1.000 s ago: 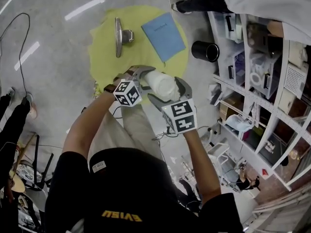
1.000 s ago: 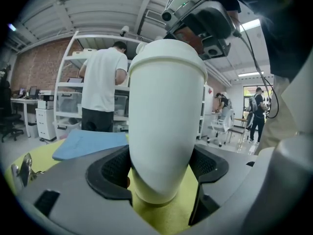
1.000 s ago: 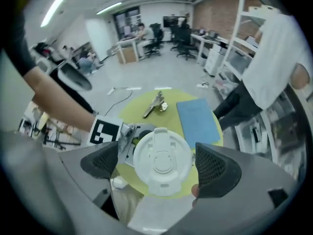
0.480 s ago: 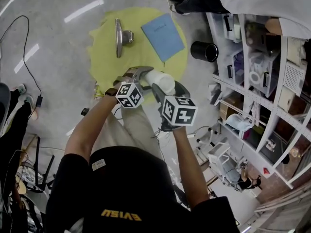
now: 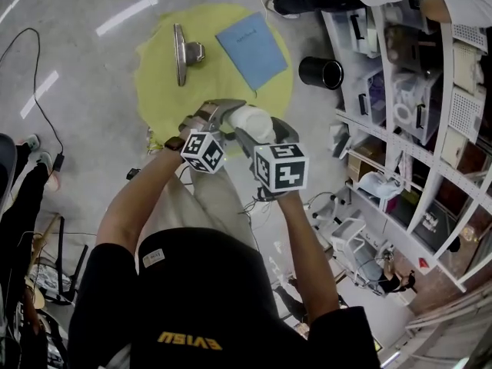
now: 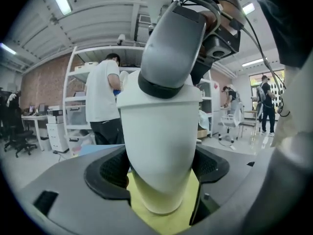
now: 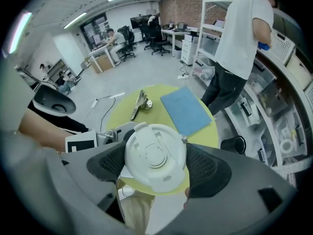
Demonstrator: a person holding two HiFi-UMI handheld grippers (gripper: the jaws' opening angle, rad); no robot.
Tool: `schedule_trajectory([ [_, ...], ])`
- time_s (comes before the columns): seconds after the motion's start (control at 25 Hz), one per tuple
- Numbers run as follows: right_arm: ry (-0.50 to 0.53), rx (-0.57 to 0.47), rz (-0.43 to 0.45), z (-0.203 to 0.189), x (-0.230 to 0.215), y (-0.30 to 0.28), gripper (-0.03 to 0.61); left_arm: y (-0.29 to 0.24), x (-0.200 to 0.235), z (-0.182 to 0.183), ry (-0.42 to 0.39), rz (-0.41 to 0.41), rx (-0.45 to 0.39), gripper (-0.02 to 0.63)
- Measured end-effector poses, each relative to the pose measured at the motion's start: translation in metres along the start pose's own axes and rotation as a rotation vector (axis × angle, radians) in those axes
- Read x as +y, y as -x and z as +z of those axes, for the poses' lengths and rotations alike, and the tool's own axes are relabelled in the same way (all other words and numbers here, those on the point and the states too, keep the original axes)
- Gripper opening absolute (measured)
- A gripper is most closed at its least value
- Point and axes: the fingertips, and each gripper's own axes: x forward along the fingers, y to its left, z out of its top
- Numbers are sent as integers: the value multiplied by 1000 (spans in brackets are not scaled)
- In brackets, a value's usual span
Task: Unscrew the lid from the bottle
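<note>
1. Location: white bottle point(image 5: 247, 120) is held in the air between both grippers, above the near edge of a round yellow surface point(image 5: 157, 91).
2. The left gripper point(image 6: 159, 173) has the bottle point(image 6: 159, 146) by its body. Both pads touch its sides, and the jaws are easing open slightly.
3. The right gripper point(image 7: 155, 164) is clamped on the lid point(image 7: 155, 155), one pad against each side of the rim. The lid's top faces that gripper's camera.
4. The lid point(image 6: 159, 96) is seated on the bottle, with no gap visible at the rim in the left gripper view.
5. In the head view, the left gripper point(image 5: 221, 114) and right gripper point(image 5: 260, 134) meet at the bottle, marker cubes facing up.
6. A metal clamp-like part point(image 5: 181, 52) and a blue booklet point(image 5: 252, 48) lie apart on the yellow surface.
7. A black cup point(image 5: 321, 72) stands between that surface and the white shelving point(image 5: 419, 106).
</note>
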Motion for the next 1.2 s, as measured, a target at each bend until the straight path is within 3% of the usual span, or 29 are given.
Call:
schedule_trajectory([
  [0.64, 398, 163, 123, -3, 17, -4, 382, 4, -1, -5, 65, -47, -9, 396],
  [0.96, 547, 185, 147, -2, 20, -1, 381, 3, -1, -4, 98, -96, 1, 397],
  [1.2, 914, 214, 193, -7, 30, -3, 380, 2, 0, -10, 132, -96, 11, 406],
])
